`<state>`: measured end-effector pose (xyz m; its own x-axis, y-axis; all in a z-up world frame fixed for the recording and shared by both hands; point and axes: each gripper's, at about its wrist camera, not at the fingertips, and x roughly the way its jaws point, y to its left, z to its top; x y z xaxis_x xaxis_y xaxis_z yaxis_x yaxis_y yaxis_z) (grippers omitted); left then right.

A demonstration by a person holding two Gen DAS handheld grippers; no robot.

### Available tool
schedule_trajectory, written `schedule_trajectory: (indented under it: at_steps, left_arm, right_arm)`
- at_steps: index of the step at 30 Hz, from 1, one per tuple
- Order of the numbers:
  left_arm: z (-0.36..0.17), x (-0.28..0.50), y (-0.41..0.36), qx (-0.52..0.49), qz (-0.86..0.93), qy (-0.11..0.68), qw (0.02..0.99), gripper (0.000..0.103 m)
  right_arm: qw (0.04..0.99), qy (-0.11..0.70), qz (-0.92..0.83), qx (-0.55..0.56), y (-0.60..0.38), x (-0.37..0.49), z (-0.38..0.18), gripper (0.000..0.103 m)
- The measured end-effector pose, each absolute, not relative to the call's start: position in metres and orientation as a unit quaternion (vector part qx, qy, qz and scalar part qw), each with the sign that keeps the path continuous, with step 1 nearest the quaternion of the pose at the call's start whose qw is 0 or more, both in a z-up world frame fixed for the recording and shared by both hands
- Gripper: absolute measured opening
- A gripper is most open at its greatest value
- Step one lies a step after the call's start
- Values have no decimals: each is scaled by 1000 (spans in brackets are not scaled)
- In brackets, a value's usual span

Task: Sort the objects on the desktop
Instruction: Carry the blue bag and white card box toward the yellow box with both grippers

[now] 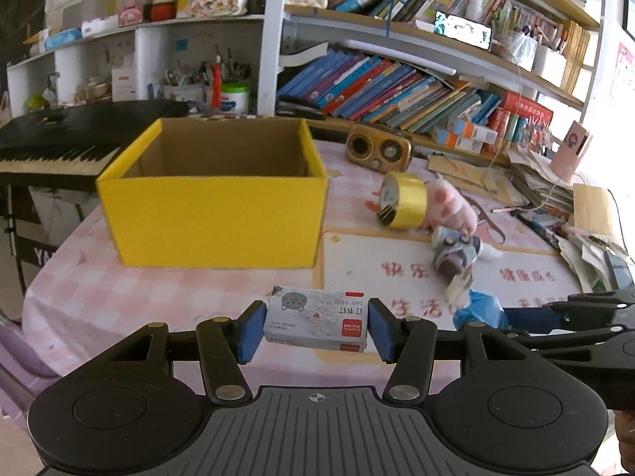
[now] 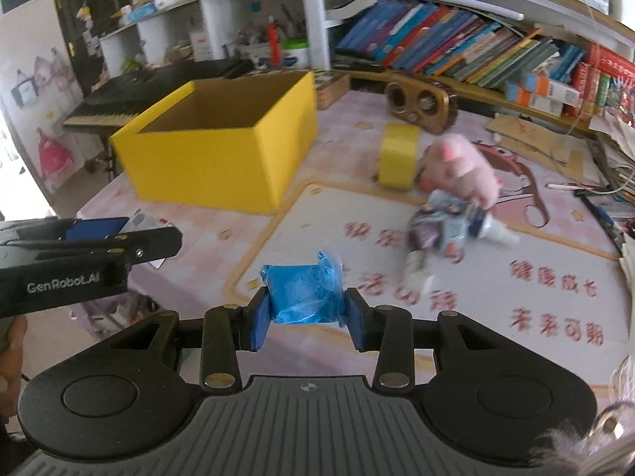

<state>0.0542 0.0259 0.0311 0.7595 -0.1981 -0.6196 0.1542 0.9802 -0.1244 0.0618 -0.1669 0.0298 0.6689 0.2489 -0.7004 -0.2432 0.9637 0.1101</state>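
Observation:
My left gripper [image 1: 315,327] is shut on a small grey staple box [image 1: 315,319] with a cat print and a red label, held above the table in front of the open yellow cardboard box [image 1: 214,214]. My right gripper [image 2: 305,313] is shut on a crumpled blue plastic packet [image 2: 303,291], also off the table. In the right wrist view the yellow box [image 2: 222,146] stands ahead to the left, and the left gripper's black body [image 2: 79,254] reaches in from the left edge. The blue packet [image 1: 480,311] shows at the right of the left wrist view.
On the pink tablecloth [image 1: 119,289] lie a yellow tape roll [image 1: 403,198], a pink plush toy [image 1: 452,206] and a grey-blue doll [image 1: 456,252]. A brown retro radio [image 1: 377,150] stands behind them. A black keyboard [image 1: 59,139] is at the left, book shelves [image 1: 397,91] behind, paper piles [image 1: 555,182] at the right.

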Motion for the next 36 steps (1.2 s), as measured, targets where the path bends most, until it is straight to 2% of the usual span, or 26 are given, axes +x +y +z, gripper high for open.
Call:
schedule_trajectory:
  at_steps: [17,36]
  left_arm:
    - [34,14,102,-32,-65,322,944,54]
    - [34,3,127,-40,-54,315,947,54]
  right_arm:
    - [910,380,167,7,-80,38,26,36]
    - [906,382,185,-3,-46,34,29,36]
